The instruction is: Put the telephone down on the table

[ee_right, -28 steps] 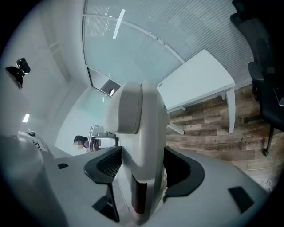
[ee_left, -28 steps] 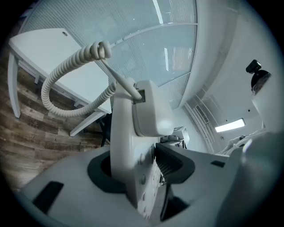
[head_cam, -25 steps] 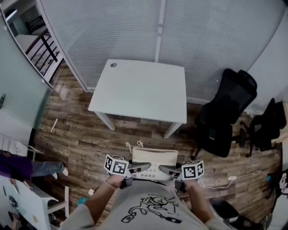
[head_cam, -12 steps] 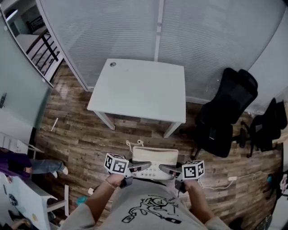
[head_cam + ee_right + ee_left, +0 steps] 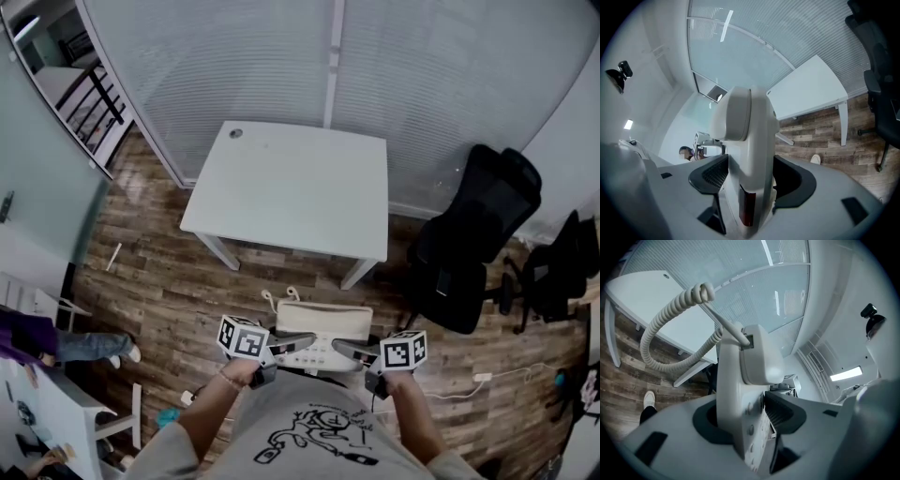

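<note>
The left gripper is clamping the left side of the off-white plastic desk telephone. Its fingers are standing partly apart, with their dark ribbed pads pressing on the telephone body from both sides. A pale coiled handset cord is looping out of the top of the telephone in the left gripper view.

The telephone is hanging level in the air between the two grippers, close in front of the person's torso and above the brown wood-plank floor. It is touching no surface. The white rectangular counter is standing well apart from it, further ahead.

The right gripper is clamping the right side of the telephone. Its fingers are likewise standing partly apart, with both pads bearing on the housing between them.

A black wheeled office chair is standing beside the right edge of the counter.
</note>
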Tool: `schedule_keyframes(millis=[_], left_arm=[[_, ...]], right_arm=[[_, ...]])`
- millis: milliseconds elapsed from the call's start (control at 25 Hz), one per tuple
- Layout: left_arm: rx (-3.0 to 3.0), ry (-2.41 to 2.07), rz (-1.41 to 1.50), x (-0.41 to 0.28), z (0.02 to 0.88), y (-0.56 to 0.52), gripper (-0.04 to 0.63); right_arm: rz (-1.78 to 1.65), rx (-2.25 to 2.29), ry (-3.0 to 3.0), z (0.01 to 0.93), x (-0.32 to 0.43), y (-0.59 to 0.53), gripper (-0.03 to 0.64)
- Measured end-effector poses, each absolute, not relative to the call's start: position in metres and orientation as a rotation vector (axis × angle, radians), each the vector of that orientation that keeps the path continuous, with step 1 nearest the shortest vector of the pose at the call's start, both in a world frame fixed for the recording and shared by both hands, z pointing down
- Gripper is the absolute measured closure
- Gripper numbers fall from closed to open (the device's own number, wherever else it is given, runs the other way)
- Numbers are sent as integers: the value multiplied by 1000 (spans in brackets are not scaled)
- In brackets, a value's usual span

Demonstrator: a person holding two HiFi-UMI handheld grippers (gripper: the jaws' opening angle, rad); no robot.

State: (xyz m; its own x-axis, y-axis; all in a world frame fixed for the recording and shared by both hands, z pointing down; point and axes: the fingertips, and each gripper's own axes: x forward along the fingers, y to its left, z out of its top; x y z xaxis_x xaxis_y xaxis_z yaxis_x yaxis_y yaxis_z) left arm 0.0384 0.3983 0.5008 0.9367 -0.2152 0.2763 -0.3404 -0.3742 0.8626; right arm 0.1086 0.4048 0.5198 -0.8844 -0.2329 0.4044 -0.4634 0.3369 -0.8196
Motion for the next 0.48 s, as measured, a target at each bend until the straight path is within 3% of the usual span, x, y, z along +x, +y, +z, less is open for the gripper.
schedule_keyframes(millis=[480], left_arm=[[1970,-389,154,29,507,337,394]], right_arm=[[1585,653,-2371,525,101,345,302]])
